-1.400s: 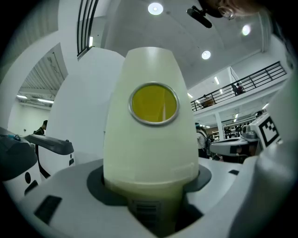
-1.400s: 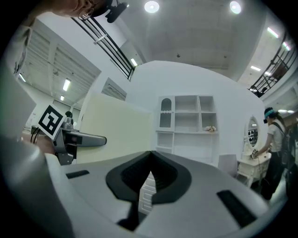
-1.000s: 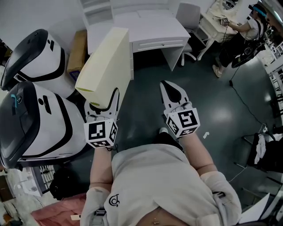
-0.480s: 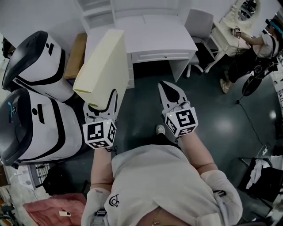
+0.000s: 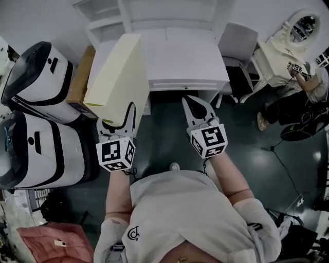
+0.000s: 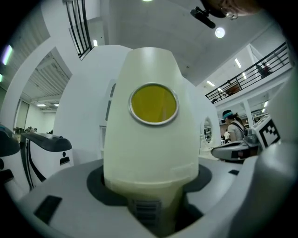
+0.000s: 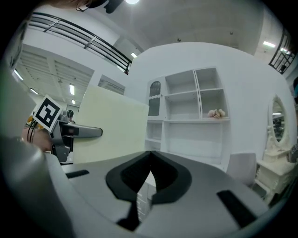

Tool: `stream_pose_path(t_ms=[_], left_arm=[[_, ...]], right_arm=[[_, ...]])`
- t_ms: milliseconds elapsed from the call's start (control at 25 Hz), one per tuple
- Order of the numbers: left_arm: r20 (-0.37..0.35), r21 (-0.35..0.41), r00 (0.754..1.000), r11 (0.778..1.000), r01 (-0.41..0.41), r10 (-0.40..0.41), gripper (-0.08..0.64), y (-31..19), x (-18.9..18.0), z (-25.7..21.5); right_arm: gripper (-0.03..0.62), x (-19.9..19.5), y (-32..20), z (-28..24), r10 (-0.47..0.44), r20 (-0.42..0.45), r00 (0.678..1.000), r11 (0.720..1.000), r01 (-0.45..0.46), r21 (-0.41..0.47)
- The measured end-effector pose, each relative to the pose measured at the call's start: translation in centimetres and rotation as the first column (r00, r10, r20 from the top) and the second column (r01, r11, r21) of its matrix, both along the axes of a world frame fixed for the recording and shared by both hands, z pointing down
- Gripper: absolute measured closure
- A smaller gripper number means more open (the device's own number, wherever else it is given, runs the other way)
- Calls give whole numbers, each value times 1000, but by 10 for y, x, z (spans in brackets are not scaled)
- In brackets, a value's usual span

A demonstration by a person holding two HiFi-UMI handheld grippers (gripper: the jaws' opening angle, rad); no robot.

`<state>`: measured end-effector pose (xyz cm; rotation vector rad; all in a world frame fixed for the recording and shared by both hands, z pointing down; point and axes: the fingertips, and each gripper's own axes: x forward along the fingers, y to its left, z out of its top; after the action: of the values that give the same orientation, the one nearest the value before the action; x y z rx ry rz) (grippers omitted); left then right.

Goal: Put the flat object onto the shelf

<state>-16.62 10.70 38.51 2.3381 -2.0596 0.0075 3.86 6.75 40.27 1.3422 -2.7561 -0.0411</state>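
Two tools reach forward at mid-frame. The left tool is clenched on the near end of the flat object, a pale yellow box rising toward the upper left, overlapping the white table. The right tool is empty, jaws pressed together. The shelf stands along the top edge.

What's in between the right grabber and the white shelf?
A white desk stands between the right gripper and the shelf; the head view shows it.
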Motion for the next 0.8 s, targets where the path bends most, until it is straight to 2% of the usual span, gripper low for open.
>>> stream_pose_path(t_ms=[280,680,800], left_arm=[[68,22,998,1000,0,-1,253,-69,31,-19],[32,61,998,997,-49,48,253,-175,8,-22],[46,81,997,994,-73,70,253,-213,-3,-30]], right_arm=[[584,19,-71,-25,-17,36,999,999,15,43],[584,2,-167,-25,45,27,999,997,-46,59],[584,-6,-202,-30,70,25,997,995,-72,68]])
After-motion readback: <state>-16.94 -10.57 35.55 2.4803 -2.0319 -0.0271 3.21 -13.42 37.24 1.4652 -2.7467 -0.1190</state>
